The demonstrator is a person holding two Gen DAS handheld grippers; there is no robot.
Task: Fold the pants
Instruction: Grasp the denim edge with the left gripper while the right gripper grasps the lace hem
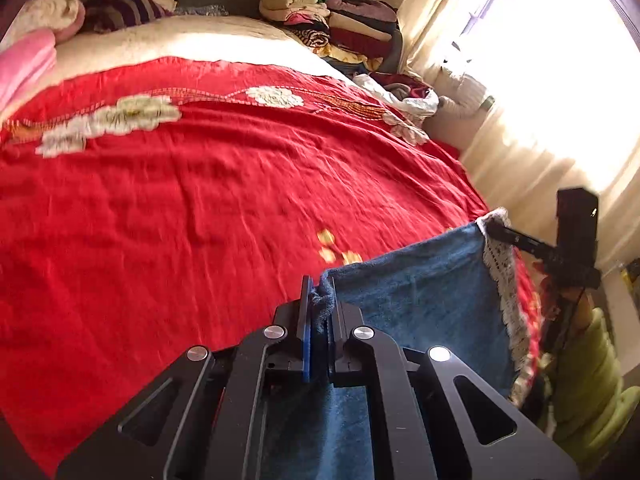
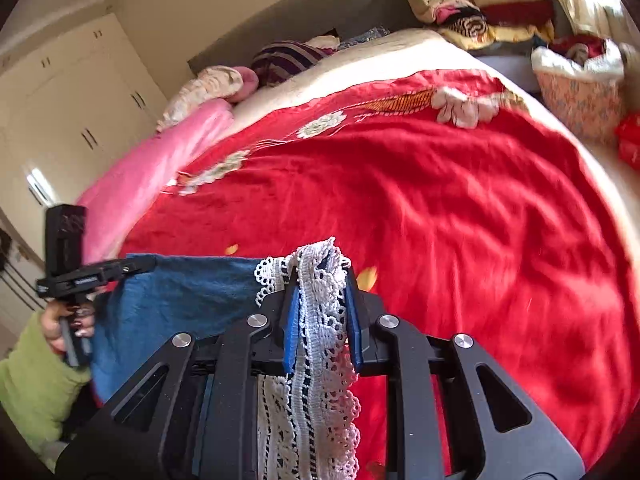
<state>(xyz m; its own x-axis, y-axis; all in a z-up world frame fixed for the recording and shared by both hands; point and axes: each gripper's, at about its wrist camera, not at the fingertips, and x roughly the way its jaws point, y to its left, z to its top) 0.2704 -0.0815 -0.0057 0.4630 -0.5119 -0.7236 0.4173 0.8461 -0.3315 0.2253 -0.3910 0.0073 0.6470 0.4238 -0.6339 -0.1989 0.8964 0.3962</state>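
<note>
blue pants with white lace trim, stretched above red bedspread, left gripper and right gripper each clamped on fabric

left gripper: low centre of its own view, jaws pinched on blue cloth | right gripper: low centre of its own view, jaws clamped on white lace | hand: lower left of right view, gripping the left handle

We see the pants stretched between our two grippers, above the bedspread's near edge; folded clothes stack behind the bed, pillows to their left.
</note>
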